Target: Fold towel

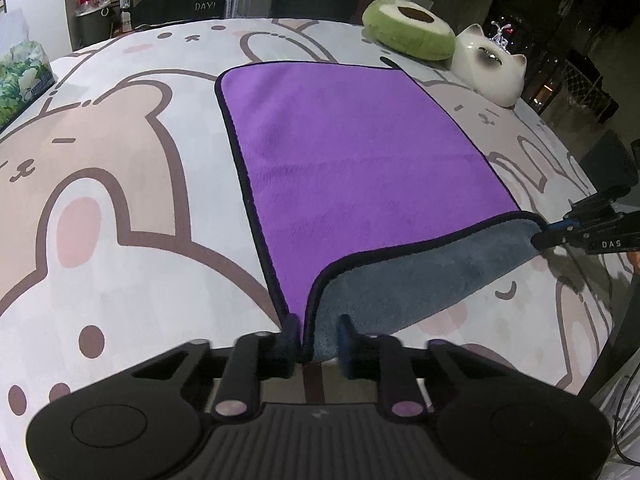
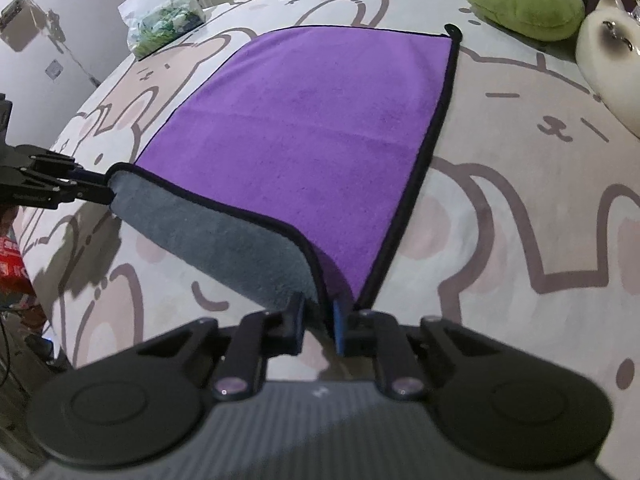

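Left gripper (image 1: 318,342) and right gripper (image 2: 319,326) each pinch a near corner of the purple towel (image 1: 352,160), lifting its grey underside.

wrist views, low, close, sharing towel (image 1: 352,168)

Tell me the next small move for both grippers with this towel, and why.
Probably carry both near corners forward together toward the far edge. The left gripper and right gripper each pinch a near corner of the towel, the near edge is lifted with its grey underside showing, and the far half lies flat on the bed.
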### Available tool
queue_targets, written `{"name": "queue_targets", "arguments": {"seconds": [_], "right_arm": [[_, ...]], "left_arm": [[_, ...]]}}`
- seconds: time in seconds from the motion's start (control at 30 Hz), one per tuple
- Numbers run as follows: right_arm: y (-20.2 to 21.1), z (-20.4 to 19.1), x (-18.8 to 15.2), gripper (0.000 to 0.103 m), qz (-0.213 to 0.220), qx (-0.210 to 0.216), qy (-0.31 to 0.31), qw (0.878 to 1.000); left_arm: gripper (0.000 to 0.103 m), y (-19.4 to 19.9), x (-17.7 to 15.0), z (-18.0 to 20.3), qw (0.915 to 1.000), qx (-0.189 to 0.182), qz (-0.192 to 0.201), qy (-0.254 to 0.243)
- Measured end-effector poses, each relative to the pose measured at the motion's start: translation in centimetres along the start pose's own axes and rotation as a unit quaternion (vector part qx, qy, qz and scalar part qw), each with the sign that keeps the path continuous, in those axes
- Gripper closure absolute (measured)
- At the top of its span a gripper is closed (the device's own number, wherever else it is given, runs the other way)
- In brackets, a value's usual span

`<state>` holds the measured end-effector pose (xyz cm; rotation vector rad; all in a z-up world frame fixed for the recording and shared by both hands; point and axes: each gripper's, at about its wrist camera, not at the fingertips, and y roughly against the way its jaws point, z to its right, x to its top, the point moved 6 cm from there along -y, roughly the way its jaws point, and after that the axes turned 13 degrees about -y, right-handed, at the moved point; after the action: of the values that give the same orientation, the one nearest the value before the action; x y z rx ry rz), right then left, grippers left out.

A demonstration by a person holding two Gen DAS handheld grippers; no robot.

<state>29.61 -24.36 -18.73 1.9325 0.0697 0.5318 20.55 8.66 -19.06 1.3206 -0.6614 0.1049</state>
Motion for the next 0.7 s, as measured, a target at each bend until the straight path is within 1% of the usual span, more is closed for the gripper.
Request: {"name": "queue_targets", "arguments": {"seconds": [0.1,0.23,0.33,0.57,0.7], "right_arm": [[0.1,0.0,0.1,0.097,0.001,-0.004,-0.001,1.000],[0.4,-0.2,0.2,0.098,0.005,-0.009,0.007,1.000],[1.1,-0.2,0.4,0.098,0.017,-0.007,0.004,1.000],[3.8,-0.3,1.6,0.098,0.068,0.012,-0.017,0.997],[5.6,-0.3,2.9,0.098,0.106,0.027,-0.035,0.993]], "left_arm": [[0.098,-0.1,0.0,0.1,0.9999,0.011,-0.005,-0.007],[0.098,0.4,0.4,0.1,0.9998,0.019,0.007,-0.009],[0.099,1.1,0.7,0.1,0.9995,0.024,0.019,-0.005],[0.099,3.6,2.1,-0.2,0.9958,0.046,0.078,0.014],[0.099,4.5,3.3,-0.3,0.9932,0.057,0.099,0.020]]}}
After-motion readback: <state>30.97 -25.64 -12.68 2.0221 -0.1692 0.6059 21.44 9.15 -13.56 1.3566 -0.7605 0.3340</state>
